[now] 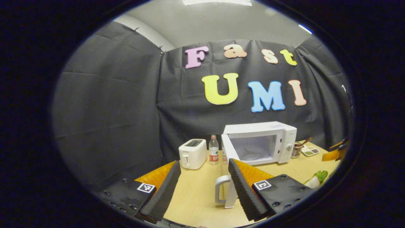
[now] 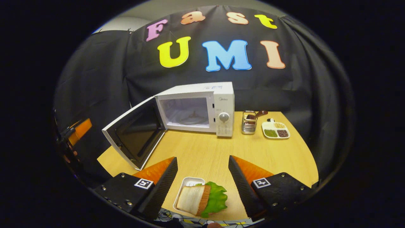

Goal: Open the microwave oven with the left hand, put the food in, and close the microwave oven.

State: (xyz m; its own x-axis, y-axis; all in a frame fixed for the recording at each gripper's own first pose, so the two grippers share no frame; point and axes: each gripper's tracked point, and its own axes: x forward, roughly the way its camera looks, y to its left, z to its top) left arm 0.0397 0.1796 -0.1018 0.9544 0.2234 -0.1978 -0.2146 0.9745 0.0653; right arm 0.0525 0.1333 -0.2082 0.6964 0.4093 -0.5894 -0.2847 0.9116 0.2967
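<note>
While hovering low, the right gripper (image 2: pixel 202 177) is gaping around the sandwich tray (image 2: pixel 200 199), untouched. Left gripper (image 1: pixel 202 180) is gaping beside the swung-out microwave door (image 1: pixel 228 177).

Bright overhead light, fisheye-warped edges

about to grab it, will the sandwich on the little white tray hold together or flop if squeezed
Probably soft: the sandwich shows bread and a loose lettuce leaf overhanging the white tray, so the layers may slide or compress. It looks light. Gripping the shallow tray's rim seems safer. The right gripper stands open around it.
</note>
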